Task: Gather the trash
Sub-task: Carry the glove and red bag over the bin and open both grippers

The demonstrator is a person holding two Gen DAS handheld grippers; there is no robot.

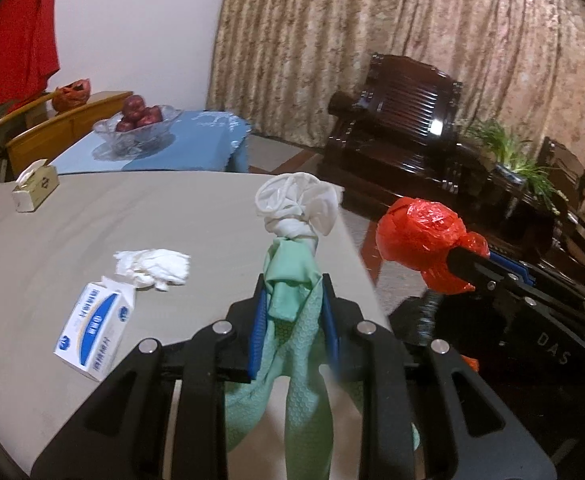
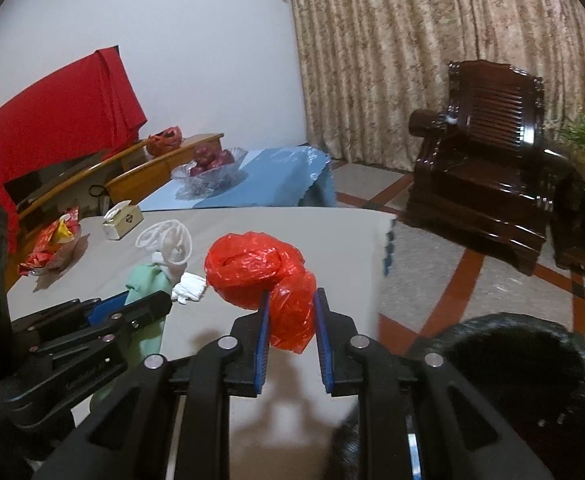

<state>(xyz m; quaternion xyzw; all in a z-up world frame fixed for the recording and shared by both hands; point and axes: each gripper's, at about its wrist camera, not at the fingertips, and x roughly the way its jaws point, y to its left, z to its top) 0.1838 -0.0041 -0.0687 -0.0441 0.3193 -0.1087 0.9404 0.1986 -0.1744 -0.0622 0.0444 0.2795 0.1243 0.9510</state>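
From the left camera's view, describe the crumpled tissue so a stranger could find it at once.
Start at the grey table and look left of the green glove held in the left tongs. The crumpled tissue lies loose on the tabletop, at the far corner of the blue-and-white carton. Unlike the boxed tissues farther back, it is a wadded, shapeless white lump.

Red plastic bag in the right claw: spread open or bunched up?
Bunched up. The red plastic bag is scrunched into a ball with a twisted neck, clamped in the right claw.
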